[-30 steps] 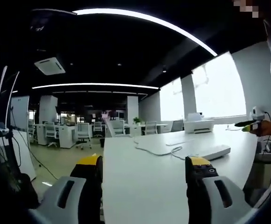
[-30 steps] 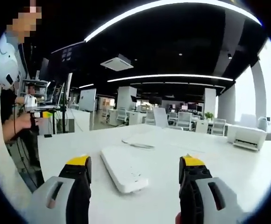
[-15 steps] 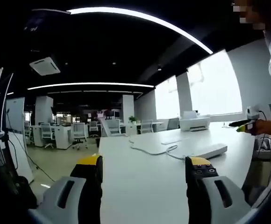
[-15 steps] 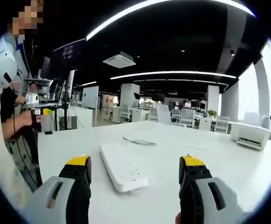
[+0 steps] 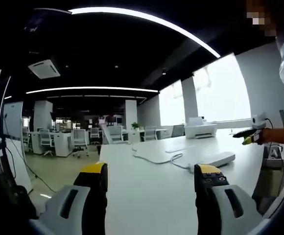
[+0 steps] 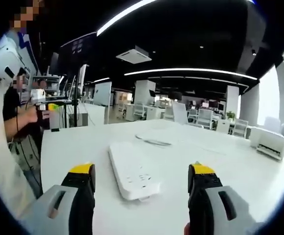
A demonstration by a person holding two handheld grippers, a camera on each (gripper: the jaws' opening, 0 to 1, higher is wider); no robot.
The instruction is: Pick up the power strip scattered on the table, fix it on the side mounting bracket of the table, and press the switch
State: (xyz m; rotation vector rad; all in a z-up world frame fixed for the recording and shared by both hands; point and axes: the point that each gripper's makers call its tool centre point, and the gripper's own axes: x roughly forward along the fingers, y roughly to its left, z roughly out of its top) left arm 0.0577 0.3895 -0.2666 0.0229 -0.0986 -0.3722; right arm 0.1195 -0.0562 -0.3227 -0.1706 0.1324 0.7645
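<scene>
Power strip [image 6: 132,172] sockets facing right claw [image 6: 141,182]

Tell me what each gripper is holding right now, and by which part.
Nothing is held. The right gripper is open, the power strip lying free on the table ahead. The left gripper is open over bare tabletop.

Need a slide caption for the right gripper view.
Open right gripper hovers before a flat white plastic power strip lying on the white table.

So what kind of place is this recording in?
Likely an open-plan office: rows of white desks with swivel office chairs, a white desktop printer, and a ceiling-mounted air-conditioning cassette.
</scene>
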